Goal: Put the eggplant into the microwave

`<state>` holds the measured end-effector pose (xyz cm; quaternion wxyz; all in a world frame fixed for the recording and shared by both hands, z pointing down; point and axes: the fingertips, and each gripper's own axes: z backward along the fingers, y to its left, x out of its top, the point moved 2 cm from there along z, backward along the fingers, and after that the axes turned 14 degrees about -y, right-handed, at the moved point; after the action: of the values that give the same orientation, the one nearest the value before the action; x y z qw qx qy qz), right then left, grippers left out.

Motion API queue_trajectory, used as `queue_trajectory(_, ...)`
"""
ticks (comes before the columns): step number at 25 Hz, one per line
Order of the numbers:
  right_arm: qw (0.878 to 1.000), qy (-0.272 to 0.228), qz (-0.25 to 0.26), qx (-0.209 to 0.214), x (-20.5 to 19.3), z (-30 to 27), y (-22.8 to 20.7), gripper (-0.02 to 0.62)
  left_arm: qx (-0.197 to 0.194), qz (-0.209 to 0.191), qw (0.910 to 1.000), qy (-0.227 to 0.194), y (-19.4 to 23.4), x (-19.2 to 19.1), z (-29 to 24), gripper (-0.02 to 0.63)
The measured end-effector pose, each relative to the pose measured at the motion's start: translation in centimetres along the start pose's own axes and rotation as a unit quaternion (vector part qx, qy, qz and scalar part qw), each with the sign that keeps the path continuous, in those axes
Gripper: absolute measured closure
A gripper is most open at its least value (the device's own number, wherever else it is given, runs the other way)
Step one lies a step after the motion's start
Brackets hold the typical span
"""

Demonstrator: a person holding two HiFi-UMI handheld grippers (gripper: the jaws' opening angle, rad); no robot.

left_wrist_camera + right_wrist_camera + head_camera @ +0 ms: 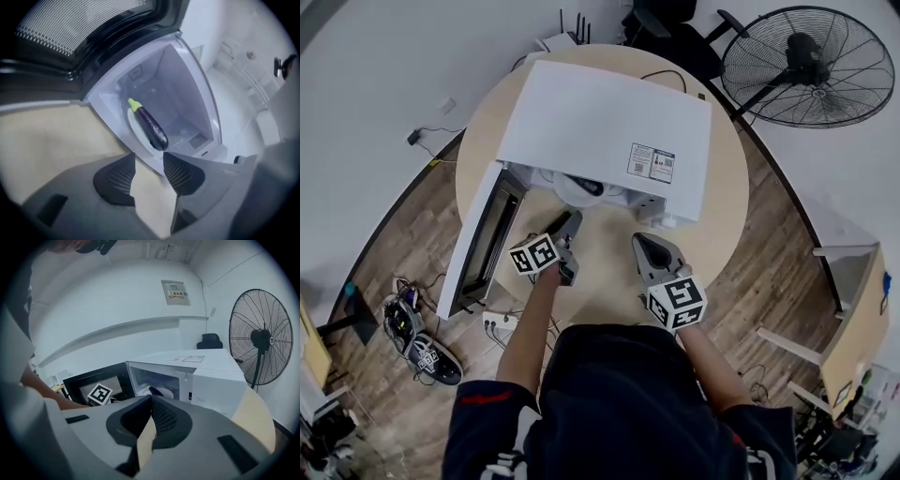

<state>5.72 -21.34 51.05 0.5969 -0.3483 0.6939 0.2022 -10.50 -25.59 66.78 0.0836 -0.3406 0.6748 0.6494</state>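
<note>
The eggplant (pixel 151 125) lies on the plate (pixel 135 130) inside the open microwave (pixel 187 84), mid-frame in the left gripper view. The left gripper (pixel 149 161) has its jaws apart and empty, and the right gripper (pixel 150 400) has its jaws together. The eggplant looks light, firm and glossy-slick, so it is best gripped mid-body.

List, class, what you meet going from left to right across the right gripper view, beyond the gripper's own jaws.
open microwave door → eggplant in the cavity → microwave's white front panel → standing fan
</note>
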Motion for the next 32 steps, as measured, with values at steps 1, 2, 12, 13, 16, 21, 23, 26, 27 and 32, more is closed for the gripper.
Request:
queue_trajectory(1,1.0,0.001,0.0,0.001,-0.1,0.0,0.0,0.584,0.003,-0.031,0.9995,0.011,0.1,0.0,0.3,0.42)
queue_trajectory(2,1.0,0.002,0.0,0.002,-0.2,0.0,0.1,0.584,0.007,-0.065,0.9976,0.022,0.1,0.0,0.6,0.423)
queue_trajectory(12,1.0,0.012,0.002,0.009,-0.7,-0.3,0.3,0.584,0.034,-0.307,0.9467,0.09,-0.3,0.5,-0.1,0.562)
queue_trajectory(13,1.0,0.012,0.002,0.008,-0.8,-0.4,0.2,0.584,0.039,-0.312,0.9445,0.094,-0.2,0.3,-0.2,0.571)
queue_trajectory(16,1.0,0.013,0.001,0.004,-0.7,-0.5,-0.1,0.584,0.048,-0.314,0.9428,0.102,0.0,0.0,-0.6,0.582)
queue_trajectory(21,1.0,0.015,-0.003,-0.001,-0.9,-0.4,-0.5,0.584,0.052,-0.316,0.9413,0.108,0.1,-0.1,-0.9,0.589)
queue_trajectory(23,1.0,0.016,-0.004,-0.001,-1.1,-0.5,-0.5,0.584,0.054,-0.309,0.9437,0.104,0.1,0.0,-1.1,0.589)
queue_trajectory(26,1.0,0.017,-0.005,-0.003,-1.2,-0.5,-0.6,0.584,0.053,-0.308,0.9441,0.105,0.1,0.2,-1.6,0.589)
queue_trajectory(27,1.0,0.017,-0.005,-0.003,-1.2,-0.6,-0.6,0.584,0.054,-0.309,0.9436,0.107,0.1,0.2,-1.8,0.589)
queue_trajectory(32,1.0,0.019,-0.004,-0.006,-1.2,-0.8,-0.8,0.584,0.054,-0.305,0.9444,0.11,0.2,0.3,-2.8,0.59)
